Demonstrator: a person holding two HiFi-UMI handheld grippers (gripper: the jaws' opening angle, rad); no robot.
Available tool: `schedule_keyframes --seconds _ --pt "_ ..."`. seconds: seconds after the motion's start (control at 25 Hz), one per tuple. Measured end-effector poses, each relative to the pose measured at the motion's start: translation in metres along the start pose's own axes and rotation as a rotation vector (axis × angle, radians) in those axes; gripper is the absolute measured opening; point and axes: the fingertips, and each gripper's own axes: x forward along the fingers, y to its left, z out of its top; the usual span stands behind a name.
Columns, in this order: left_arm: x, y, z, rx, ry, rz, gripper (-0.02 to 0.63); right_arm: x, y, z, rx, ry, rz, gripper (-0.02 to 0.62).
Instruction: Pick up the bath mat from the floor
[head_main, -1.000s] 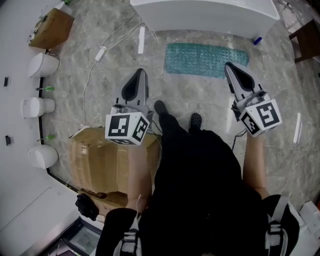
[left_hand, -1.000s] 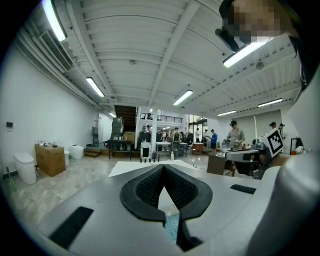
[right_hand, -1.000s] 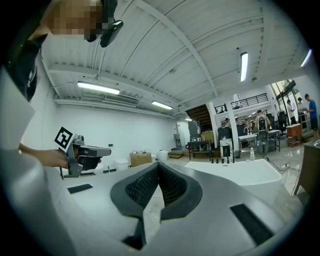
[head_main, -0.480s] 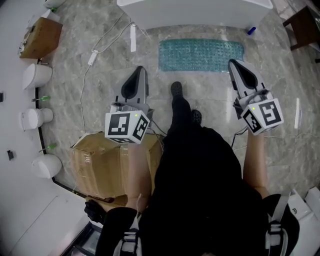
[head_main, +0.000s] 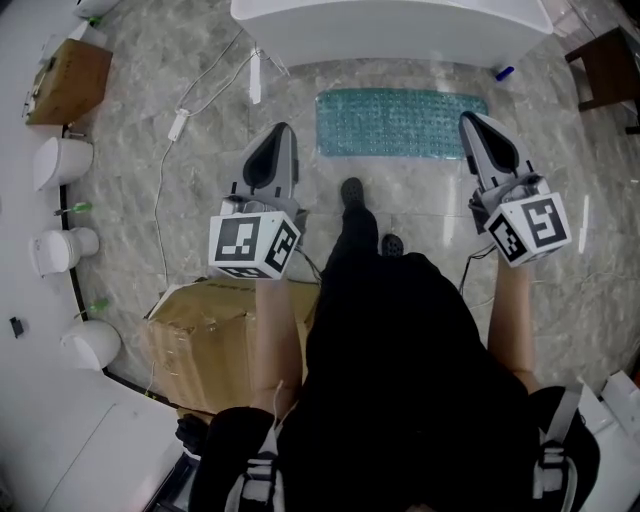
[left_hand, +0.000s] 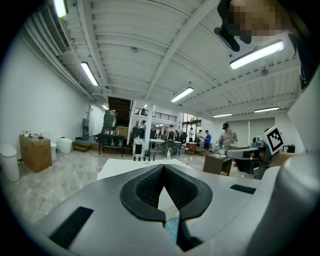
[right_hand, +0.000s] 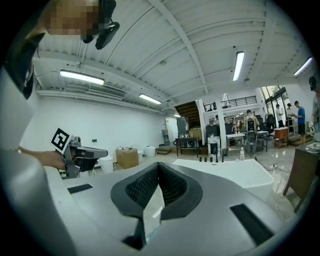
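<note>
A cardboard box (head_main: 205, 345) sits on marble floor (head_main: 120, 200), well apart from a white bathtub (head_main: 390, 35)

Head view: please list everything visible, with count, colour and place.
bath mat: 1, teal, flat on floor before the tub
tub: 1, white, top centre
cardboard boxes: 2, brown, large lower left, small upper left
round containers: 3, white, along left wall
cable: 1, white, floor at left
small object: 1, blue, by tub's right corner
furniture: 1, dark brown, top right
shoes: 2, black, below the mat
left gripper: 1, grey, shut, empty, left of mat
right gripper: 1, grey, shut, empty, by mat's right end
</note>
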Motion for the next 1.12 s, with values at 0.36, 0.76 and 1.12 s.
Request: schedule_keyframes --seconds 0.36,0.76,1.12 --pt "0.077 0.083 0.003 -0.026 0.009 -0.105 0.008 0.095 -0.005 0.015 -0.007 0.018 -0.074 0.014" --pt "0.152 0.099 -0.007 -0.015 0.061 -0.23 0.008 0.124 -0.038 0.0 0.037 0.069 -0.198 0.014" --pt "0.165 0.11 -0.029 -0.043 0.123 -0.232 0.008 0.146 -0.044 -0.006 0.041 0.103 -0.176 0.012"
